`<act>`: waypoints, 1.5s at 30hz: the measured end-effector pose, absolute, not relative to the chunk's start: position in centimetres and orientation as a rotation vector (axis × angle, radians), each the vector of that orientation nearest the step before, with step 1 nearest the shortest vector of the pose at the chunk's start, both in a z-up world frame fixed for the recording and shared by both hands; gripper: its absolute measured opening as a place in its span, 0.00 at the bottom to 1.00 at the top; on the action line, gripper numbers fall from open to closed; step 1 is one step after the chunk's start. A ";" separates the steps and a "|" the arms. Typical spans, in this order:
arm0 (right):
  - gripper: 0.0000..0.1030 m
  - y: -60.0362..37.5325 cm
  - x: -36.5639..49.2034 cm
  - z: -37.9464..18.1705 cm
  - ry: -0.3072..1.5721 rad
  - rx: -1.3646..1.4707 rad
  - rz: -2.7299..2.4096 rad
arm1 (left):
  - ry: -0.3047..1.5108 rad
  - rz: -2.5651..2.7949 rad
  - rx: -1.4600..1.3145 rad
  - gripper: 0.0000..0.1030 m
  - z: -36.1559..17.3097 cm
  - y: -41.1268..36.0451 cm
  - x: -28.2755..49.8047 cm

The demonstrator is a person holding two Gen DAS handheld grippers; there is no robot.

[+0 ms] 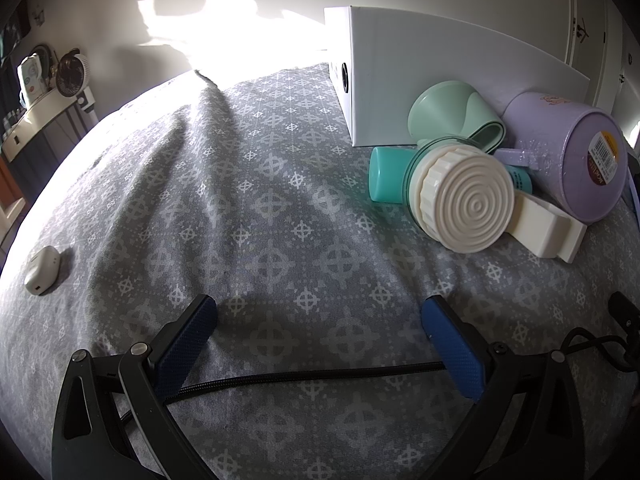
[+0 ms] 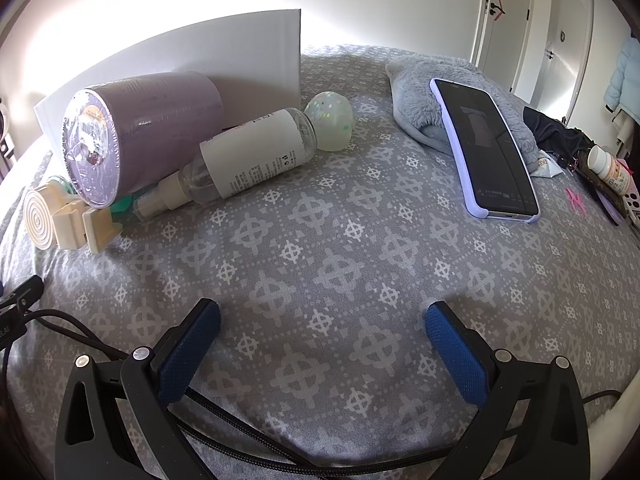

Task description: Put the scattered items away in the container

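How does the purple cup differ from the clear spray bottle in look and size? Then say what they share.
The purple cup is opaque and wide; the clear spray bottle is see-through with a white label, and slimmer. The cup's flat base with its sticker faces the camera; the bottle ends in a narrow spray nozzle. Both lie on their sides on the grey bedspread, in front of the white box.

Printed labels on spray bottle (image 2: 256, 152) and purple cup (image 1: 604, 156), none legible.

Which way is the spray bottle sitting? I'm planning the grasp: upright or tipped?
Tipped. The spray bottle lies on its side on the bedspread, nozzle toward the camera.
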State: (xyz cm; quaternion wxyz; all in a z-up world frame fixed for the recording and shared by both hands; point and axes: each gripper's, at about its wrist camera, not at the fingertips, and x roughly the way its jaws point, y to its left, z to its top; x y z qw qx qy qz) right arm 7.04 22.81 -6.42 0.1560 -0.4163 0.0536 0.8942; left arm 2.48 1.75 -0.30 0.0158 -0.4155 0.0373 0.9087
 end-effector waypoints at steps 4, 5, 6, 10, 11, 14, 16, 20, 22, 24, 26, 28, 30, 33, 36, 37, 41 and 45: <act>1.00 22.8 7.0 -6.4 0.153 -1.192 2.560 | 0.116 2.827 -1.292 1.00 -0.3 1.8 2.5; 1.00 22.8 7.1 -6.4 0.153 -1.192 2.560 | 0.117 2.827 -1.292 1.00 -0.3 1.8 2.5; 1.00 22.8 7.0 -6.4 0.153 -1.192 2.560 | 0.117 2.827 -1.292 1.00 -0.3 1.8 2.5; 1.00 22.8 7.0 -6.4 0.153 -1.192 2.560 | 0.117 2.827 -1.292 1.00 -0.3 1.8 2.5; 1.00 22.8 7.0 -6.4 0.152 -1.192 2.560 | 0.117 2.827 -1.292 1.00 -0.3 1.8 2.5; 1.00 22.8 7.0 -6.4 0.152 -1.192 2.560 | 0.117 2.827 -1.292 1.00 -0.4 1.8 2.5; 1.00 22.8 7.1 -6.4 0.152 -1.192 2.560 | 0.117 2.827 -1.292 1.00 -0.3 1.8 2.5; 1.00 22.8 7.0 -6.4 0.152 -1.192 2.560 | 0.118 2.827 -1.292 1.00 -0.4 1.8 2.5; 1.00 22.8 7.0 -6.4 0.152 -1.192 2.560 | 0.118 2.827 -1.292 1.00 -0.4 1.8 2.5; 1.00 22.8 7.0 -6.4 0.152 -1.192 2.560 | 0.118 2.827 -1.292 1.00 -0.4 1.9 2.5; 1.00 22.8 7.0 -6.4 0.151 -1.192 2.560 | 0.118 2.827 -1.292 1.00 -0.4 1.8 2.5; 1.00 22.8 7.0 -6.4 0.151 -1.192 2.560 | 0.118 2.827 -1.292 1.00 -0.4 1.9 2.5; 1.00 22.8 7.0 -6.4 0.150 -1.191 2.560 | 0.119 2.827 -1.292 1.00 -0.4 1.9 2.5; 1.00 22.8 6.9 -6.5 0.149 -1.189 2.561 | 0.119 2.828 -1.292 1.00 -0.4 1.9 2.5; 1.00 22.9 6.9 -6.5 0.146 -1.188 2.560 | 0.116 2.827 -1.293 1.00 -0.4 1.9 2.5; 1.00 23.0 6.9 -6.5 0.146 -1.188 2.560 | 0.113 2.825 -1.293 1.00 -0.4 1.8 2.4; 1.00 23.0 6.8 -6.5 0.146 -1.188 2.560 | 0.101 2.820 -1.297 1.00 -0.2 1.4 2.4; 1.00 23.0 6.8 -6.5 0.145 -1.188 2.560 | 0.110 2.823 -1.300 1.00 -0.1 1.2 2.3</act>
